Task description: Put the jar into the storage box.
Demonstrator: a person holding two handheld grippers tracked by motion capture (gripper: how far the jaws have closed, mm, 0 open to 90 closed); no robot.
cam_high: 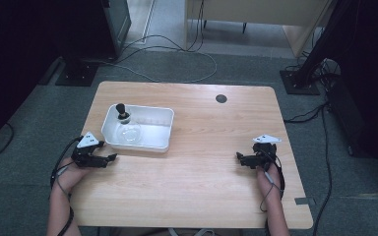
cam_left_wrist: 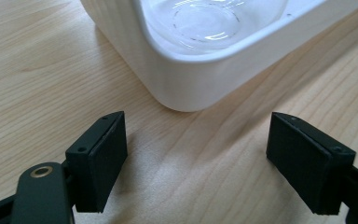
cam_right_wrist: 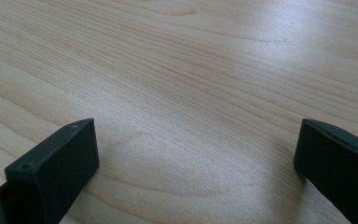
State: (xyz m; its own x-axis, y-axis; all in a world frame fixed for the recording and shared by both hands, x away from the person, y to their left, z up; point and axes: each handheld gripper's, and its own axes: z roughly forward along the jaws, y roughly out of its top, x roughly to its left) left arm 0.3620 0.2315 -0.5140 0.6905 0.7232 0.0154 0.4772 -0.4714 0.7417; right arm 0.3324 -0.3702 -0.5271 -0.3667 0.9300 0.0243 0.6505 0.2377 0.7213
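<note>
High view, tray: a white rectangular plastic tray [cam_high: 160, 129] with rounded corners sits on the left half of the wooden table [cam_high: 202, 187]; pretty plain looking, shallow walls
High view, glass bit: a clear round glass dish or lid [cam_high: 129, 133] lies inside the tray at its near-left end; hard to make out since it's see-through
High view, knob thing: a small dark object with a black ball top [cam_high: 122, 112] stands upright in the tray's far-left corner, just behind the glass; too small to say what it is exactly
High view, left gripper: the left gripper [cam_high: 109, 158] rests low at the table's left edge, just beside the tray's near-left corner, not touching it; jaws spread, nothing in them
High view, right gripper: the right gripper [cam_high: 238, 156] is over on the right side of the table, well apart from the tray; jaws point left over bare wood; too small here to judge the gap

Left gripper view, tray: the rounded white corner of the tray [cam_left_wrist: 186, 79] is right ahead, between the two jaws but a bit beyond them; the glass base [cam_left_wrist: 205, 21] shows inside as faint rings
Left gripper view, claw: left gripper [cam_left_wrist: 196, 158] spread wide, holding nothing, pads clear of the tray

Right gripper view, claw: right gripper [cam_right_wrist: 196, 163] wide apart too; just bare wood grain between the jaws, gripping nothing
</note>
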